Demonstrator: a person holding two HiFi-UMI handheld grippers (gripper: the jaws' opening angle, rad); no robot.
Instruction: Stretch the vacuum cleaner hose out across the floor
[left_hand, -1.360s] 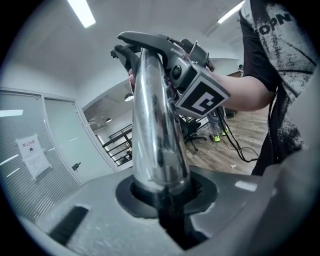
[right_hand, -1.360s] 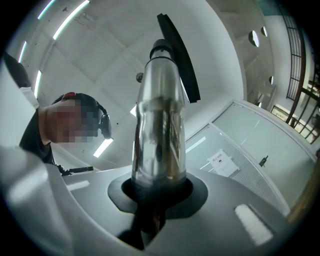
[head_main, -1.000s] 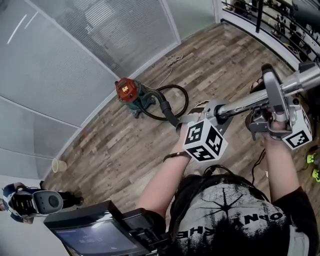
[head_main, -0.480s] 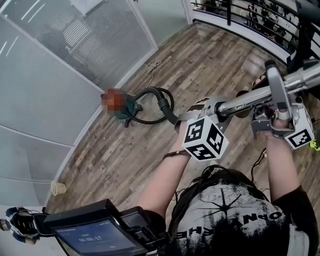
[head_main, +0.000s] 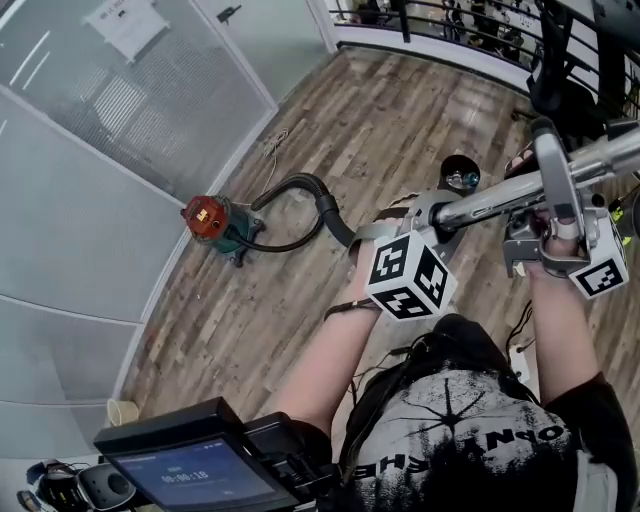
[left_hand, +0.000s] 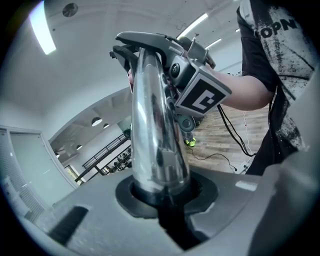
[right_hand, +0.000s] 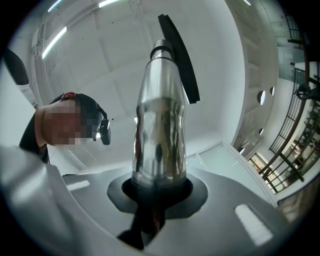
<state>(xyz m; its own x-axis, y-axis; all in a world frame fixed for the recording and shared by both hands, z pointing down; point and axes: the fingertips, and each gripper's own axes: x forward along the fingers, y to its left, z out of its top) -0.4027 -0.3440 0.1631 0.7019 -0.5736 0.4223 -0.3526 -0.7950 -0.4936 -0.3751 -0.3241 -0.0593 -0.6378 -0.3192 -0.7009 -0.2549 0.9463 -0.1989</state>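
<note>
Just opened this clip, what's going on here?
A person is holding a vacuum's metal wand with two handheld grippers. The left gripper and the right gripper are each clamped on the wand, above the wooden floor. The black hose runs from the wand to the red-topped vacuum cleaner beside the glass wall. It lies in a curve, not yet stretched straight.

Hose (head_main: 322, 200): black, bent in a loose loop on the wood floor (head_main: 400, 110) (far from straight).
Canister (head_main: 210, 222): red lid, teal body, upright beside the glass wall (head_main: 90, 150).
Wand (head_main: 500, 203): chrome tube, raised, roughly level.
</note>
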